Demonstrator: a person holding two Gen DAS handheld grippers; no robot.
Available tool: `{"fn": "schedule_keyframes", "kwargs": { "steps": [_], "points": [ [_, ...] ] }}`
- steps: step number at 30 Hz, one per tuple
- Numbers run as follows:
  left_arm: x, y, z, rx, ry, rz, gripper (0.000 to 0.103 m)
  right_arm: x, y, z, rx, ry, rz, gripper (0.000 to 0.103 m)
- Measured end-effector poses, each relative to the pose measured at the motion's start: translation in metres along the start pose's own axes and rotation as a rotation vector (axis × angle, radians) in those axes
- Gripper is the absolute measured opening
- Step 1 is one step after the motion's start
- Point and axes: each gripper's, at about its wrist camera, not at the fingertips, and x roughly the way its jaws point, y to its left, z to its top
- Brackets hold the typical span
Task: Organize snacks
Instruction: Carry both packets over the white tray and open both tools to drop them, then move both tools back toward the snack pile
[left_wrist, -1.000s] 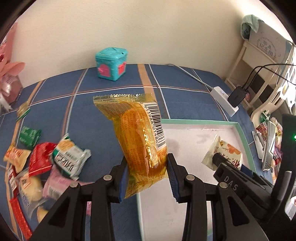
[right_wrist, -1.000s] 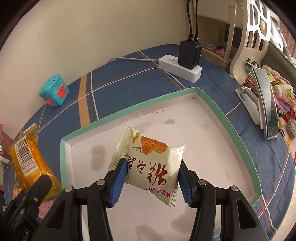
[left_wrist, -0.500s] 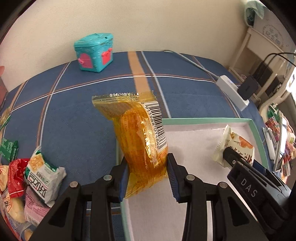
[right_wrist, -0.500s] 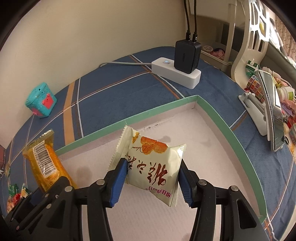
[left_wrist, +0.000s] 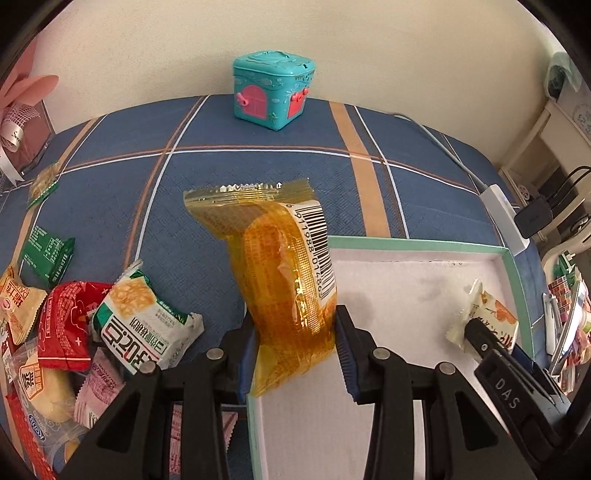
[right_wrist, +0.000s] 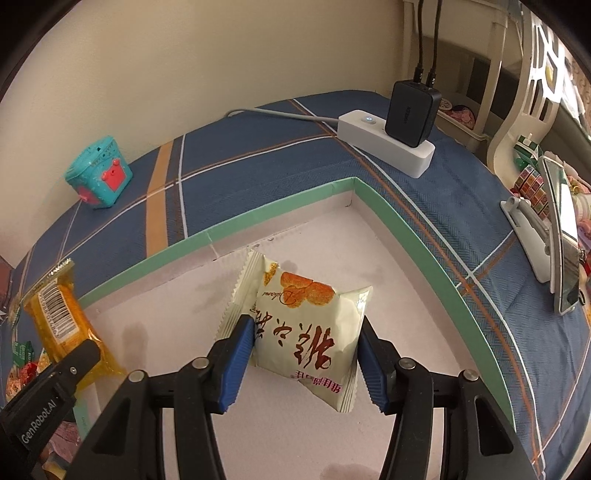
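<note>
Home: plaid tablecloth (left_wrist: 258, 166), toy box (left_wrist: 273, 94)

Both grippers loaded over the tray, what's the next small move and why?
Probably open the right gripper and drop the cream packet: it already hangs over the white floor of the tray, well inside the green rim. The left gripper holds the orange packet only at the tray's edge.
</note>
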Motion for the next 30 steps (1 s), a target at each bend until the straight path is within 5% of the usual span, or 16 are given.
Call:
{"fn": "schedule_keyframes", "kwargs": {
  "steps": [7, 16, 21, 24, 27, 30],
  "points": [
    [-0.006, -0.004, -0.001, 0.016, 0.006, -0.003, 0.045, 0.003, -0.001, 0.001, -0.01, 0.017, 0.006, 0.059],
    [-0.027, -0.01, 0.0, 0.009, -0.021, -0.051, 0.072, -0.003, 0.003, -0.001, -0.036, 0.009, 0.02, 0.082],
    [-0.044, -0.003, -0.005, -0.022, -0.053, -0.058, 0.083, -0.01, -0.001, -0.001, -0.029, -0.005, 0.026, 0.086],
    [-0.05, 0.002, -0.009, -0.031, -0.068, -0.057, 0.087, -0.017, -0.003, -0.003, -0.025, -0.019, 0.028, 0.102],
    [-0.056, 0.007, -0.014, -0.055, -0.082, -0.051, 0.099, -0.022, -0.006, -0.005, -0.014, -0.025, 0.034, 0.103],
    [-0.061, 0.015, -0.02, -0.088, -0.095, -0.052, 0.099, -0.027, -0.01, -0.007, -0.002, -0.033, 0.045, 0.103]
  ]
}}
